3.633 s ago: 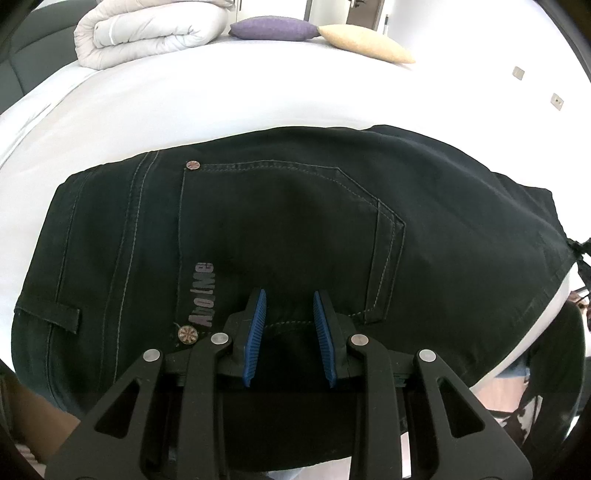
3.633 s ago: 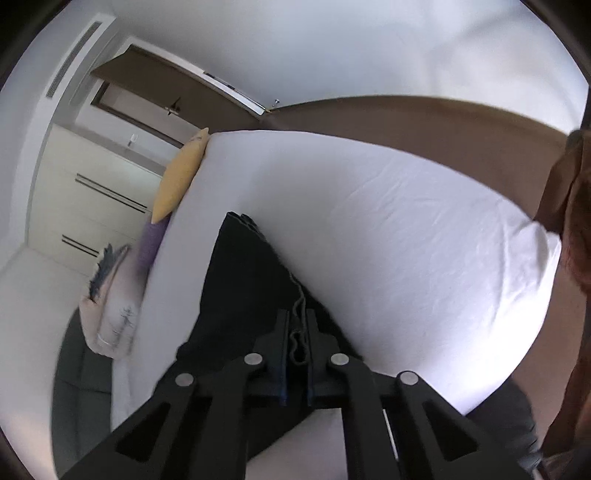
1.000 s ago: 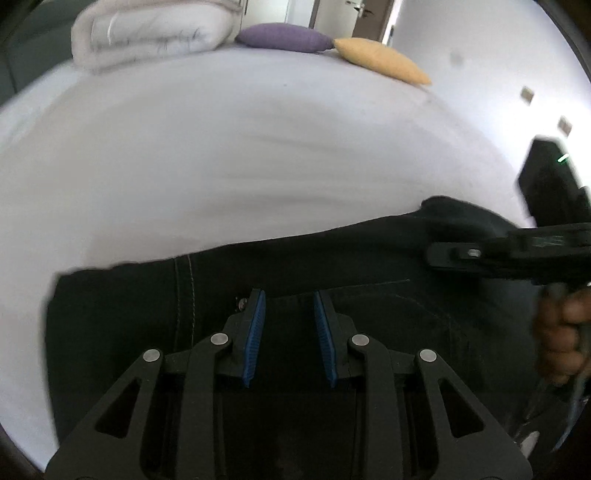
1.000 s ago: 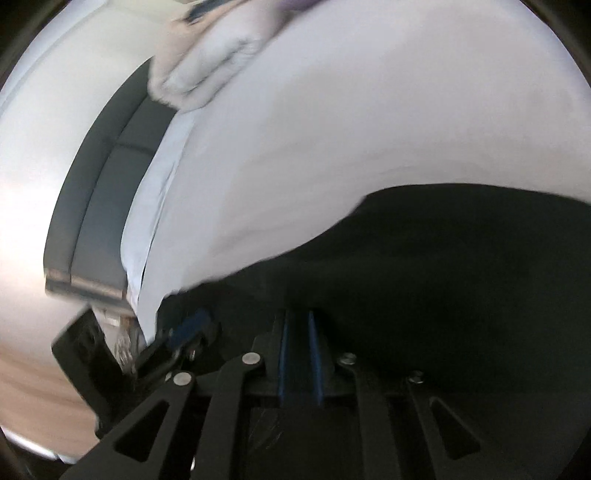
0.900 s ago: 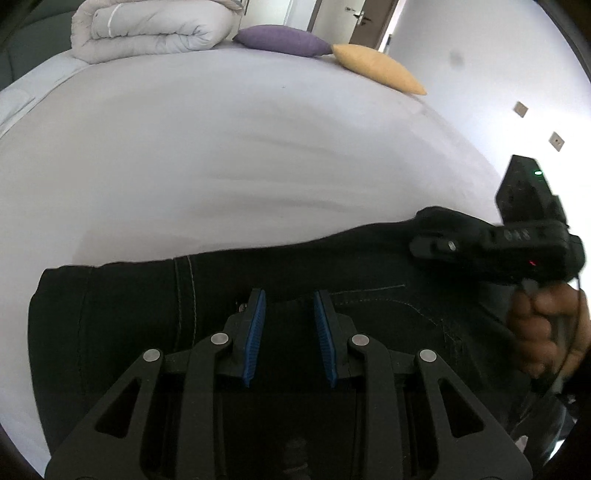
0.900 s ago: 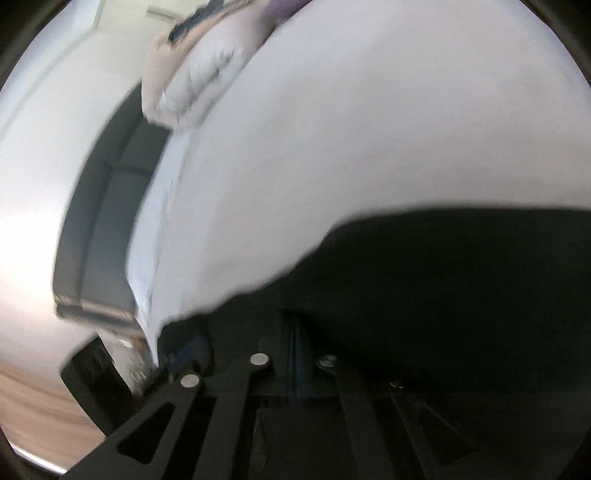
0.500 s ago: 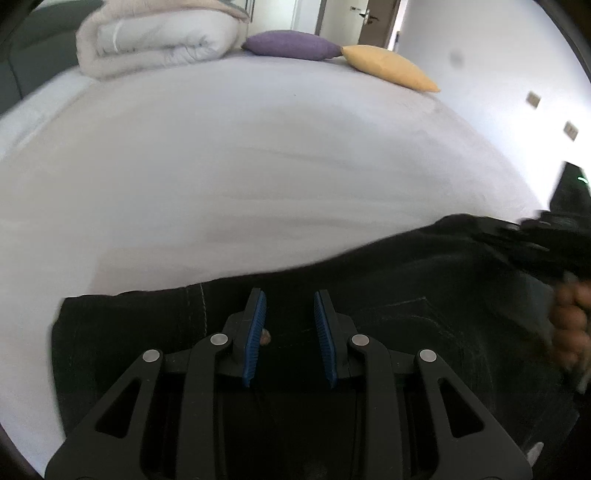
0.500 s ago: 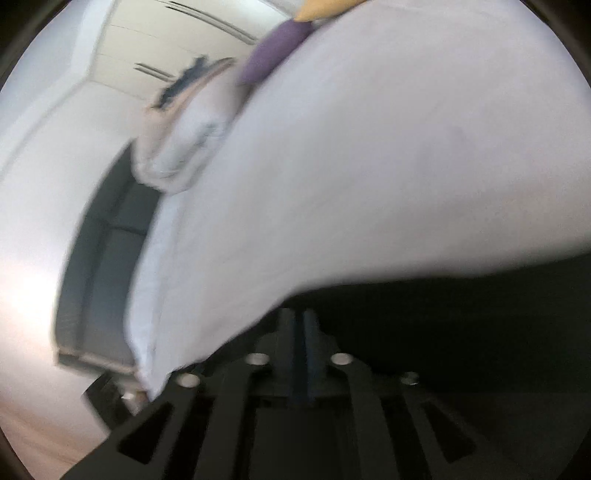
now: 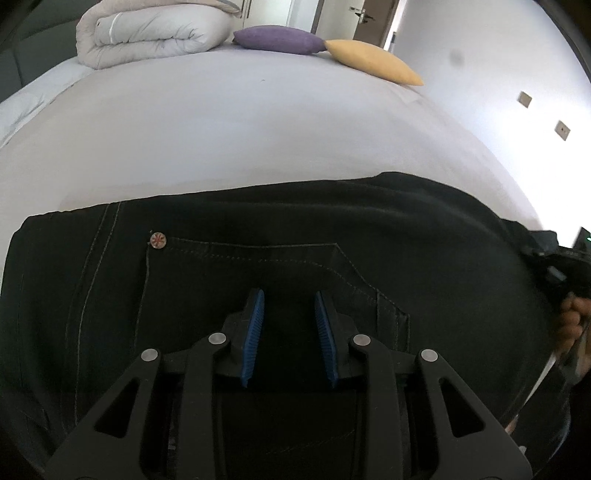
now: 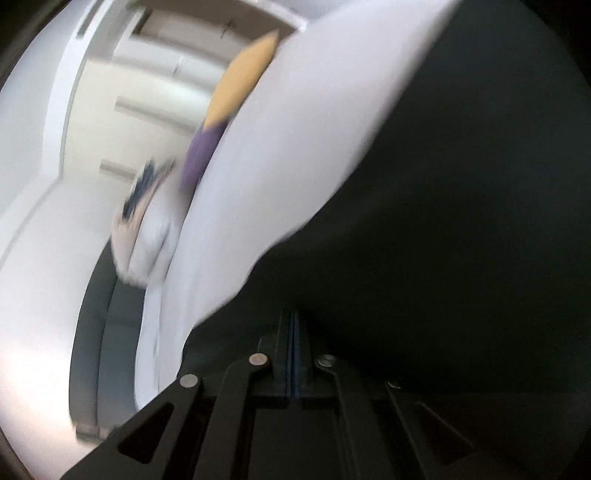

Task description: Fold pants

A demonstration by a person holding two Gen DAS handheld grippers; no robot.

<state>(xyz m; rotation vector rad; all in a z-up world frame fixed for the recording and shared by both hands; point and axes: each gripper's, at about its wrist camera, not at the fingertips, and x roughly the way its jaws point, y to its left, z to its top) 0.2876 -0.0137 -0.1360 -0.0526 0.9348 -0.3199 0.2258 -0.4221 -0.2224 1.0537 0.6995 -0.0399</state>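
Bedroom in a home. Bed (image 9: pixel 258 122) with white sheet; rolled white duvet (image 9: pixel 147 33), purple pillow (image 9: pixel 277 38) and yellow pillow (image 9: pixel 373 61) at its far end; door (image 9: pixel 373 18) and wall switches (image 9: pixel 524 99) beyond.

Left gripper (image 9: pixel 288 314) fingers spread apart; right gripper (image 10: pixel 294 332) fingers pressed together, right hand (image 9: pixel 574 325) gripping its handle.

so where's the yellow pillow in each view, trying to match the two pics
Left wrist view: the flat yellow fabric pillow lies at the top, right of centre, on the far edge of the white bed.
Right wrist view: the same pillow shows blurred, upper left of centre, tilted by the camera's roll.
Shared landmark: the purple cushion beside it.
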